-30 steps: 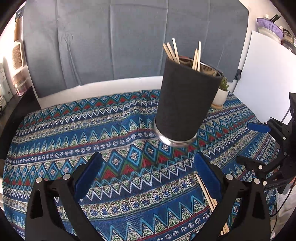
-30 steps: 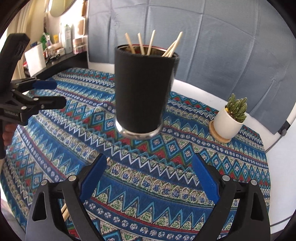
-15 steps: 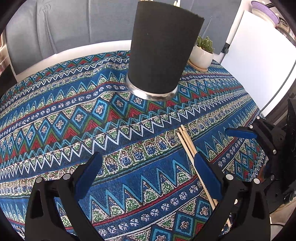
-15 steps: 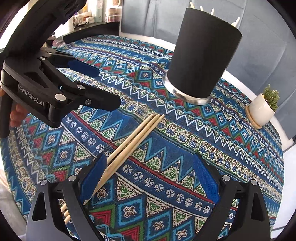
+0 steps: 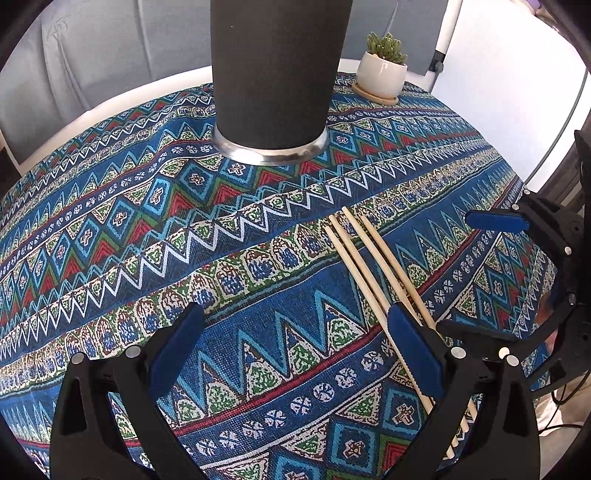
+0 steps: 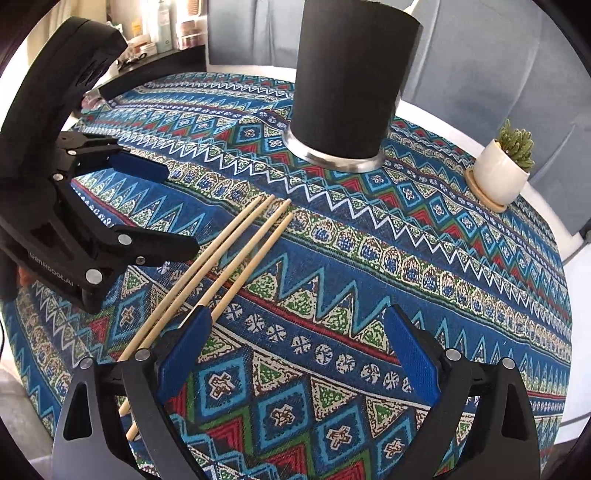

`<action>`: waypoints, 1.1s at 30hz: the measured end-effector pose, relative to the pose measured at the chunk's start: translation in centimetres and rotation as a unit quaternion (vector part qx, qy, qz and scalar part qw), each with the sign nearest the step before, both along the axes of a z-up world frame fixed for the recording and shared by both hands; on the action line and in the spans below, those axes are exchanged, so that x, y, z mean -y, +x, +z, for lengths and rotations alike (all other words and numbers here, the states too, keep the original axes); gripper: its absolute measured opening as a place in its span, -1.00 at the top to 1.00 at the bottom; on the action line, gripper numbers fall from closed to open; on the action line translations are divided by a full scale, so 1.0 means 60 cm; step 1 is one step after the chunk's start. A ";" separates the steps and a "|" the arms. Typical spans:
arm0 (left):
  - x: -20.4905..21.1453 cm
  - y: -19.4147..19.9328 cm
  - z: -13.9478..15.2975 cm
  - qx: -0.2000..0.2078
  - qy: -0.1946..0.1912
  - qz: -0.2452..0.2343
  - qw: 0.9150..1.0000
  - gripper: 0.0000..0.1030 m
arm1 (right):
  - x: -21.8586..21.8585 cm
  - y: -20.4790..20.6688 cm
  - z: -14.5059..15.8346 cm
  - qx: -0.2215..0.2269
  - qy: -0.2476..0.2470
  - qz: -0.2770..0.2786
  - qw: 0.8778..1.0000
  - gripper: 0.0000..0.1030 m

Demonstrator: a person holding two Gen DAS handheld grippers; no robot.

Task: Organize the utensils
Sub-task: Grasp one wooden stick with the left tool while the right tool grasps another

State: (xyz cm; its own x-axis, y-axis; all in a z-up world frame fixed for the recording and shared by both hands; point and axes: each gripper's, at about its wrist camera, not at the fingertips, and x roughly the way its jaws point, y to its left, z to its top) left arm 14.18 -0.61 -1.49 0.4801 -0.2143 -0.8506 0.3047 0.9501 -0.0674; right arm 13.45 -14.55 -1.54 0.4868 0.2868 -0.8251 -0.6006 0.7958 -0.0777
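Observation:
Several wooden chopsticks (image 5: 373, 258) lie side by side on the patterned tablecloth (image 5: 147, 229); they also show in the right wrist view (image 6: 229, 251). A tall black holder with a metal base (image 5: 275, 74) stands upright behind them, also in the right wrist view (image 6: 351, 81). My left gripper (image 5: 295, 336) is open and empty, its right finger over the chopsticks. My right gripper (image 6: 295, 336) is open and empty, its left finger over the chopsticks' near ends. Each gripper shows in the other's view: the right (image 5: 506, 273), the left (image 6: 151, 210).
A small cactus in a white pot (image 5: 382, 74) on a wooden coaster stands at the table's back right, also in the right wrist view (image 6: 502, 173). A grey cloth backdrop hangs behind. A white board (image 5: 509, 85) stands right. A shelf with bottles (image 6: 162, 33) is far left.
Both grippers have tilted down and moved closer to the table. The chopsticks on the cloth have come into full view between them. The holder's top has left both views.

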 end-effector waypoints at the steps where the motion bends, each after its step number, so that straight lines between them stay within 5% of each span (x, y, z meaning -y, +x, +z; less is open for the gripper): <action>1: 0.002 -0.001 -0.001 0.003 0.007 0.000 1.000 -0.88 | -0.001 0.001 0.000 -0.004 0.003 0.001 1.000 -0.74; 14: 0.021 -0.001 -0.002 -0.008 0.029 0.007 1.000 -0.91 | -0.019 -0.036 -0.006 0.000 -0.023 0.034 0.999 -0.76; 31: 0.026 0.005 -0.003 -0.028 0.034 0.050 0.998 -0.92 | 0.050 -0.012 -0.016 -0.055 0.021 -0.005 0.998 -0.82; 33: 0.037 0.016 -0.007 -0.024 0.059 0.066 0.996 -0.91 | 0.055 -0.013 -0.017 -0.051 0.023 -0.009 0.998 -0.84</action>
